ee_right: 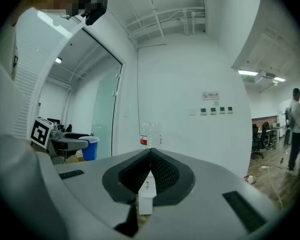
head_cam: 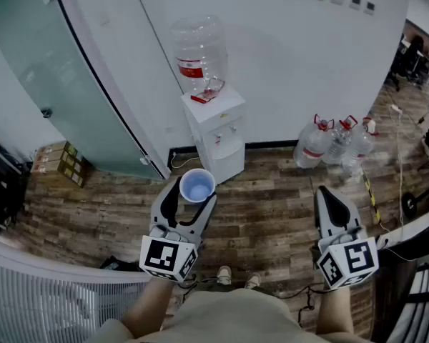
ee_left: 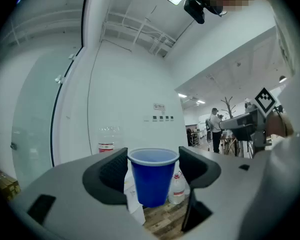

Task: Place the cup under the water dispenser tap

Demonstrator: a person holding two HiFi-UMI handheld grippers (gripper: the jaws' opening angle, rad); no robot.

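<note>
While my left claw (head_cam: 193,194) grips the blue cup (head_cam: 197,186), my right claw (head_cam: 324,194) sits shut, empty.
Ahead: water dispenser (head_cam: 218,131) on plank floor (head_cam: 272,206), white wall (head_cam: 272,70) behind.

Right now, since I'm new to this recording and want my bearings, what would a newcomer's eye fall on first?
The blue cup stands out first, held upright in the left gripper. Beyond it a white water dispenser with a clear bottle on top stands against the wall, and spare water bottles stand to its right. The right gripper is shut and empty.
</note>
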